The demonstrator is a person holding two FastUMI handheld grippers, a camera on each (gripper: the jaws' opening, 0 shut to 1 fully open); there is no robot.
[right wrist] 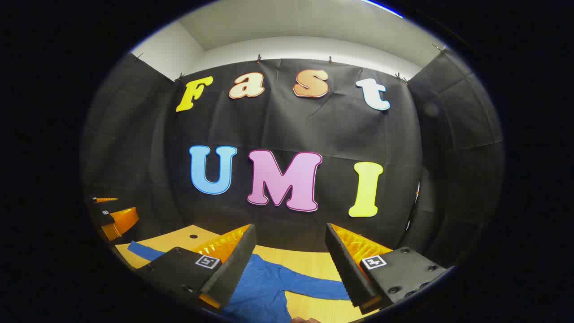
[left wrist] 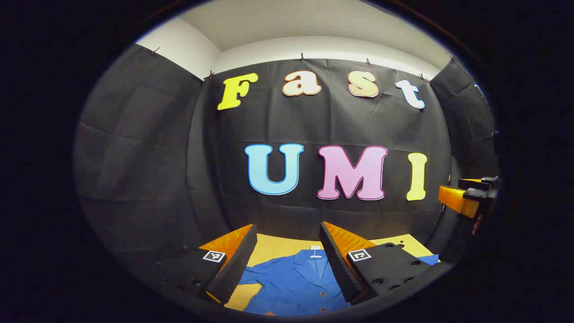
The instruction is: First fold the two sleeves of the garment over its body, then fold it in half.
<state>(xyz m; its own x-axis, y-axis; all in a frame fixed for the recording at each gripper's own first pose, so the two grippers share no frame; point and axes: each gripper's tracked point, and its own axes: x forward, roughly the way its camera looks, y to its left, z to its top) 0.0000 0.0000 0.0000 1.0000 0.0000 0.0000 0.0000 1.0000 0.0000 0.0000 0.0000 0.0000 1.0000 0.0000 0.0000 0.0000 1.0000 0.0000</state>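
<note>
The garment is a blue button-front shirt lying spread flat on the yellow counter, at the bottom centre of the left gripper view. Its collar, carrying a small white tag, is pointing toward the top of the frame, and two buttons are showing along the front placket at the lower right of the visible cloth. One sleeve is extending toward the lower left of that frame; a small blue patch of cloth is showing at the lower right, beyond the right finger.

In the right gripper view the garment is lying across the bottom of the frame. One sleeve is running toward the lower left edge and the other sleeve is stretching toward the lower right, flat on the counter. Both sleeves are lying unfolded.

The left claw is hovering above the collar area, its fingers spread wide apart and gripping nothing. It is also showing at the left edge of the right gripper view.

The right claw is hovering above the shirt, its fingers likewise spread wide and holding nothing. It is also appearing at the right edge of the left gripper view.
</note>
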